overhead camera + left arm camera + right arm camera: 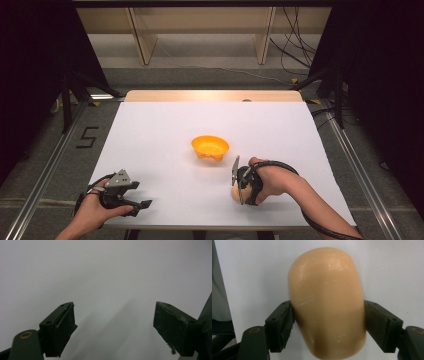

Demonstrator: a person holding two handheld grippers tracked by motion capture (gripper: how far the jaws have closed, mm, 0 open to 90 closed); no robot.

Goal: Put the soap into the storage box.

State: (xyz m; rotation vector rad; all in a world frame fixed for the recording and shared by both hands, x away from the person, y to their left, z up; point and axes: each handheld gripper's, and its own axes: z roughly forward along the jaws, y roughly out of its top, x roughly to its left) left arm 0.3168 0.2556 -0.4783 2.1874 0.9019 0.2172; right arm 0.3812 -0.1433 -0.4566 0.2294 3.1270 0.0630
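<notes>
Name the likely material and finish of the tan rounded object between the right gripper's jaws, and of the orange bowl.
Tan rounded object: probably moulded plastic or wax-like resin, smooth with a dull sheen; faint scuffs and soft highlights suggest this, though a toy bread roll is only a guess. Orange bowl: likely plastic, with even bright colour, a thin rim and a slight gloss.

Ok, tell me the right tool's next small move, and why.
Probably lift. The right tool has its pads against both sides of the smooth peach-coloured rounded block, which looks to rest on the white table; the orange plastic bowl sits nearby.
</notes>
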